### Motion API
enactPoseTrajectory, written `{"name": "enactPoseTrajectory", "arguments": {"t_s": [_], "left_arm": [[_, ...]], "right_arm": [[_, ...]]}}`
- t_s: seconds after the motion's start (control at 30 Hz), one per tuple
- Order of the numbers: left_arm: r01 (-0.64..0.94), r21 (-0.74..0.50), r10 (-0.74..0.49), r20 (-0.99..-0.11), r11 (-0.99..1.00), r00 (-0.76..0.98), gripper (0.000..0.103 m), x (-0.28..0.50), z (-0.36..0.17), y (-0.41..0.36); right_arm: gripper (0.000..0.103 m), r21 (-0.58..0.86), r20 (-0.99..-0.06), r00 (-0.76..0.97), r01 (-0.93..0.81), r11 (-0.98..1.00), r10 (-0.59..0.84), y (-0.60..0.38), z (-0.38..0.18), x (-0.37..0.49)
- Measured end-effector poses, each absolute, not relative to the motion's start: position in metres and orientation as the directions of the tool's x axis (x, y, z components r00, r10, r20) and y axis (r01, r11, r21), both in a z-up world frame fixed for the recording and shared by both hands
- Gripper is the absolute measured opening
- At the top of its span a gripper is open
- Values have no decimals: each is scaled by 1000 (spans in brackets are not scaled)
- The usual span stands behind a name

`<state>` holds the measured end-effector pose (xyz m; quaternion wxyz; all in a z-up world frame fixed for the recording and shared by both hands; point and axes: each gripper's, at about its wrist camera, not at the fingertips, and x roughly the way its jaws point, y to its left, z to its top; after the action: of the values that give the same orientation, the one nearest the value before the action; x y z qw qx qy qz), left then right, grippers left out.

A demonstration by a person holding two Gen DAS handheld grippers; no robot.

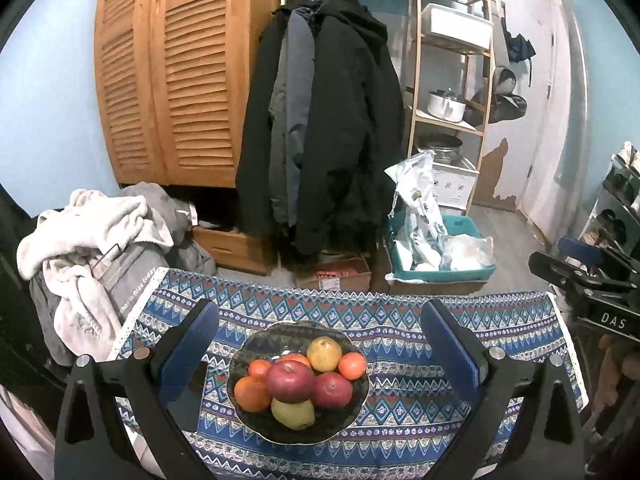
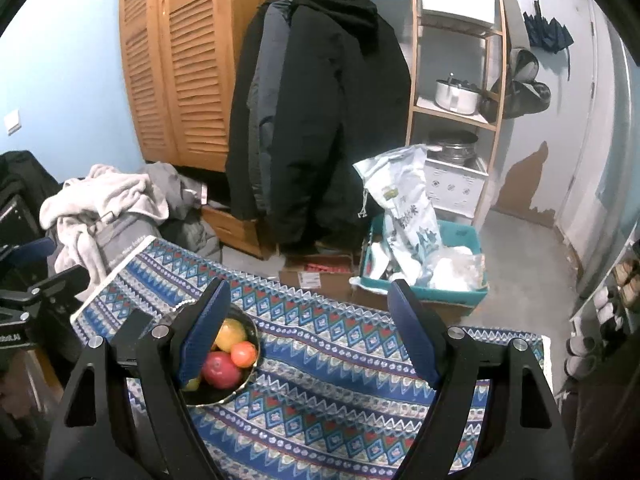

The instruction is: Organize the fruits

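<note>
The dark bowl [image 1: 298, 432] of apples, oranges and yellow fruits sits mid-table on the patterned tablecloth [image 1: 440, 380]; the left gripper [image 1: 318, 344] hangs spread wide above it, the right gripper [image 2: 308, 328] spread and empty beside it

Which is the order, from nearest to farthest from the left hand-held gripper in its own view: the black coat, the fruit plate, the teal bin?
1. Fruit plate: on the tablecloth, between the open fingers of the left hand-held gripper.
2. Teal bin: on the floor past the table, right.
3. Black coat: hanging on the rail behind, centre.
</note>
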<state>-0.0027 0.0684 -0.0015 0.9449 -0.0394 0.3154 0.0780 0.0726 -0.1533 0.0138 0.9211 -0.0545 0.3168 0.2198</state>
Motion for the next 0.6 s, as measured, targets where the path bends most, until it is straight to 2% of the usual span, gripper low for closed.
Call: {"name": "enactPoseTrajectory", "arguments": {"t_s": [0.6], "left_arm": [[-183, -6, 148, -568, 983, 809, 102, -8, 3, 66]], "right_arm": [[80, 23, -603, 710, -440, 898, 363, -153, 11, 73]]}}
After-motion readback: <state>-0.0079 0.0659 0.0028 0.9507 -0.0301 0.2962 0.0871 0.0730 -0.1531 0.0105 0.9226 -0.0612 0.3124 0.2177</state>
